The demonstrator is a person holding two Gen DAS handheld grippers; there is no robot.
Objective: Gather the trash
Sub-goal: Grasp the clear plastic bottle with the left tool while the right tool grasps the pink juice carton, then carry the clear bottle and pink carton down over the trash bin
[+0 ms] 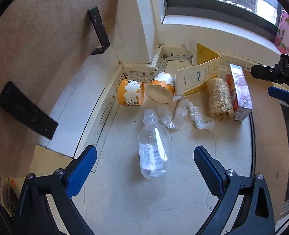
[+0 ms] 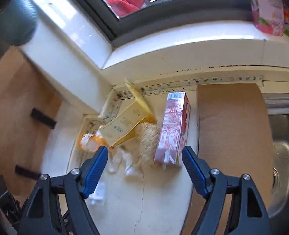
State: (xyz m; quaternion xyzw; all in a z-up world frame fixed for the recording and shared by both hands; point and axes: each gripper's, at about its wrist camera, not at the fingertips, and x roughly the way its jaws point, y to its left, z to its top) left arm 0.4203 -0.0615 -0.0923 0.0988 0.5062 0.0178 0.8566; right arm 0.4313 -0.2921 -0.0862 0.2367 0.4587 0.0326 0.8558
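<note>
A clear plastic bottle [image 1: 153, 150] lies on the pale counter [image 1: 144, 199], between the spread fingers of my left gripper [image 1: 145, 153]; the pads do not touch it. Beyond it lie crumpled clear wrap [image 1: 185, 115], two orange-and-white paper tubs [image 1: 131, 95] [image 1: 162, 90], a yellow paper packet [image 1: 197, 78], a loofah [image 1: 219, 99] and a pink carton [image 1: 239, 90]. My right gripper [image 2: 144, 150] is open and empty, hovering over the loofah [image 2: 148, 143] and the carton [image 2: 173, 129]. One of its blue fingers [image 1: 279, 95] shows at the right edge of the left wrist view.
A cardboard sheet [image 2: 232, 137] lies right of the carton, with a steel sink [image 2: 281, 156] beyond it. A white window sill [image 1: 203, 27] with a pink packet [image 1: 287, 33] runs behind the pile. A brown panel with black handles [image 1: 27, 109] stands at the left.
</note>
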